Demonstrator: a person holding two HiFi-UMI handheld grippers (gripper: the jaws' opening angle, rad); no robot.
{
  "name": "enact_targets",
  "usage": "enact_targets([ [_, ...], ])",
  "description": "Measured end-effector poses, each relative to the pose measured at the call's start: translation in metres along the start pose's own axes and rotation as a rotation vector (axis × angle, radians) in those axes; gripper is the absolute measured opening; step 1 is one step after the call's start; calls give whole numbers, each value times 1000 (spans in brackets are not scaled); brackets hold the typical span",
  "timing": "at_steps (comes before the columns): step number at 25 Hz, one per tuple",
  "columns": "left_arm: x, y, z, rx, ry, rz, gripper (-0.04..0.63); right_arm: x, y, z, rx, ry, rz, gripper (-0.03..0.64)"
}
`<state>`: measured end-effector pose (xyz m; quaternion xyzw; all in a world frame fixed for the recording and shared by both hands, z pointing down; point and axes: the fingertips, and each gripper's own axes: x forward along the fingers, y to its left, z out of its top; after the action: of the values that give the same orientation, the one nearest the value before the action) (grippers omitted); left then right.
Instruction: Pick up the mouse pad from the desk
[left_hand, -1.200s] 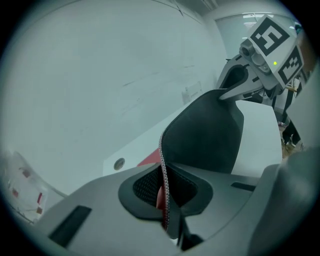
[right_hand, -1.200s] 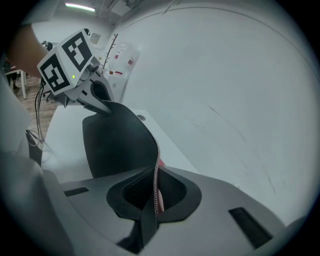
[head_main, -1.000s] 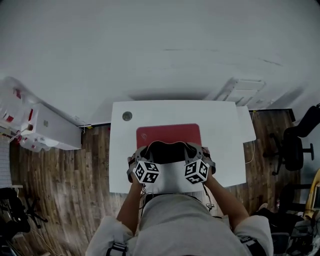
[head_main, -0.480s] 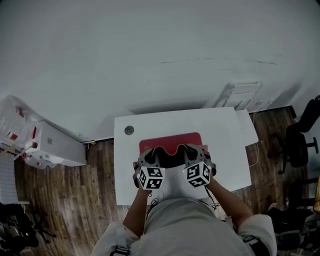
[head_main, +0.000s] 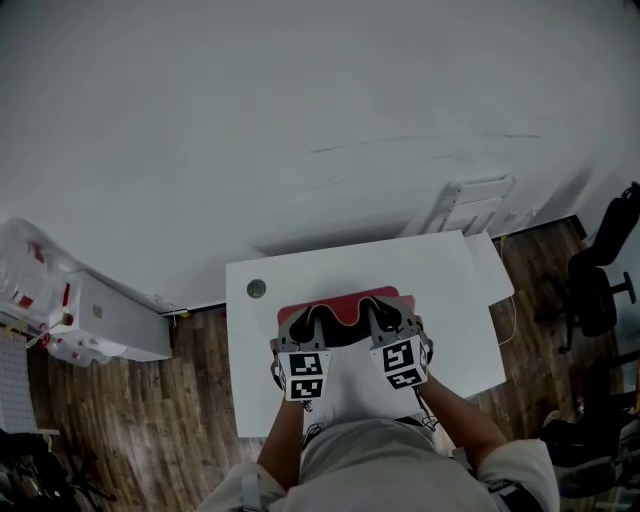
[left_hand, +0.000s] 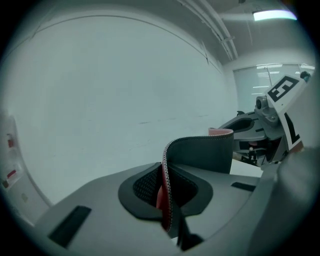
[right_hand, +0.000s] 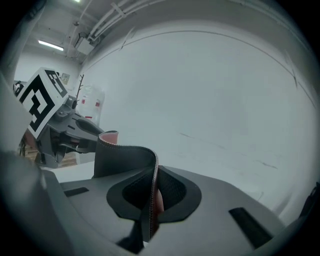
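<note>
Raised further — mouse pad (head_main: 340, 297) edge, pinched in left tool (left_hand: 167, 200), right tool (right_hand: 150, 200)

Office, white desk (head_main: 455, 315), black swivel chair (head_main: 592, 288), wood-plank floor (head_main: 150, 420)

Desk (head_main: 460, 320) has open white surface down both sides and along the far edge, so easy passage there. Middle's blocked: the mouse pad (head_main: 345, 297) stands curled up between the left gripper (head_main: 305, 320) and right gripper (head_main: 385, 316). Round grommet (head_main: 256, 288) sits at the far-left corner. Wall (head_main: 320, 130) closes off right behind.
</note>
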<state>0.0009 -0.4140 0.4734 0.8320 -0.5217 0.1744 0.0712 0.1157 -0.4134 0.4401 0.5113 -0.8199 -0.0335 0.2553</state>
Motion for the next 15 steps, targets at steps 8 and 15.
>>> enact_targets([
  [8, -11, 13, 54, -55, -119, 31, 29, -7, -20, 42, 91, -109, -23, 51],
  [15, -3, 21, 92, -34, -160, 43, 29, -1, -41, 72, 120, -167, -66, 51],
])
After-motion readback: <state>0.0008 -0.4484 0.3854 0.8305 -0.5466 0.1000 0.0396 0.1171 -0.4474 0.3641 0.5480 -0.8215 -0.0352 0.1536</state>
